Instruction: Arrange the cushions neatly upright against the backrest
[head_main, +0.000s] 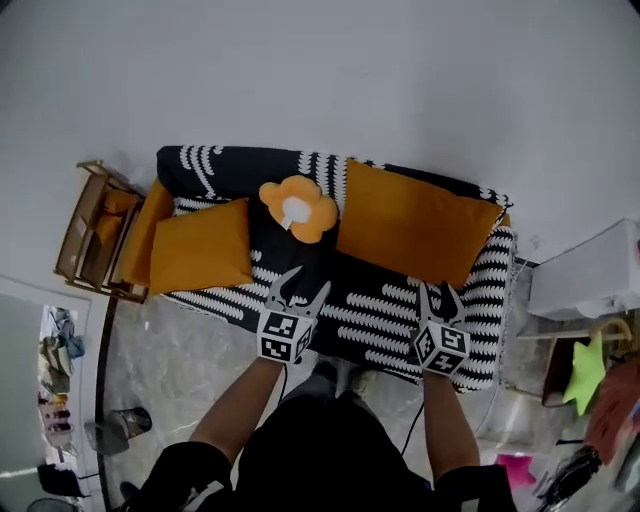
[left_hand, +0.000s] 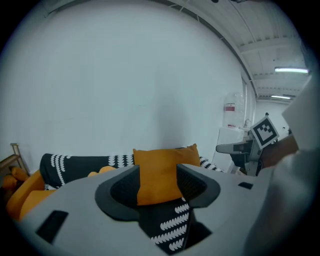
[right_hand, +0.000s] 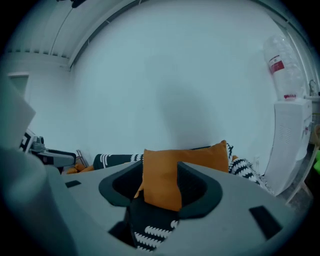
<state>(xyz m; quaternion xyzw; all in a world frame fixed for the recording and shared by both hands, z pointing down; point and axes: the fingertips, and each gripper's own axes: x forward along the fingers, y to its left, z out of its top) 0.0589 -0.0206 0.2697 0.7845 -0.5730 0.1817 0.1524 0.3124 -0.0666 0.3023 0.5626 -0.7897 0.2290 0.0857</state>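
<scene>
A sofa with a black-and-white cover stands against a white wall. A large orange cushion leans upright on the backrest at the right. It fills the gap between the jaws in the left gripper view and in the right gripper view, but it is far off. A smaller orange cushion lies flat on the left of the seat, and another leans at the left arm. A flower-shaped orange cushion rests mid-backrest. My left gripper and right gripper hover over the seat's front edge, both open and empty.
A wooden rack holding orange cushions stands left of the sofa. A white cabinet and a water dispenser stand to the right. A green star-shaped thing and other clutter sit at the lower right. Marble floor lies in front.
</scene>
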